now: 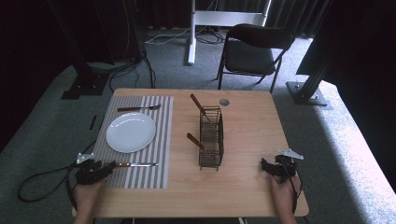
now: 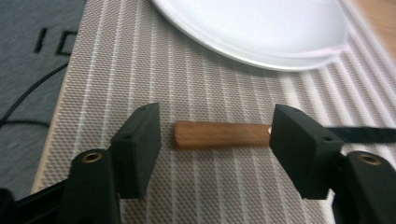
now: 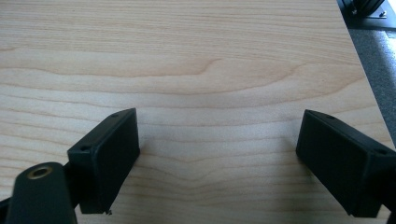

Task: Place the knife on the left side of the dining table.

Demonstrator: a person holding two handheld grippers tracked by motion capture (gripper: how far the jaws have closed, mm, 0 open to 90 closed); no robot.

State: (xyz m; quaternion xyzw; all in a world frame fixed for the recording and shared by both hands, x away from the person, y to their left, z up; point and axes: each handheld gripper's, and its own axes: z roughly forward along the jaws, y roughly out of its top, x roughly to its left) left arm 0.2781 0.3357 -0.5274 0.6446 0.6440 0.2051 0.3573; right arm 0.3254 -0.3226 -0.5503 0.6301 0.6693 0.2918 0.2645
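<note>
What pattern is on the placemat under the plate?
Grey woven placemat with thin white stripes, clearest in the left gripper view.

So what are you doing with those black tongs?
A person is laying a place setting. The left tongs are open around the wooden handle of a knife lying on the striped placemat, beside the white plate. A fork lies beyond the plate. The right tongs are open over bare table. Two more wooden handles stick out of the wire caddy.

Black two-jaw left gripper [image 1: 110, 165] and right gripper [image 1: 264, 164]: blocky screw-holed jaws, brass pivot eyelets, grey three-cornered top plates, trailing black cables.
</note>
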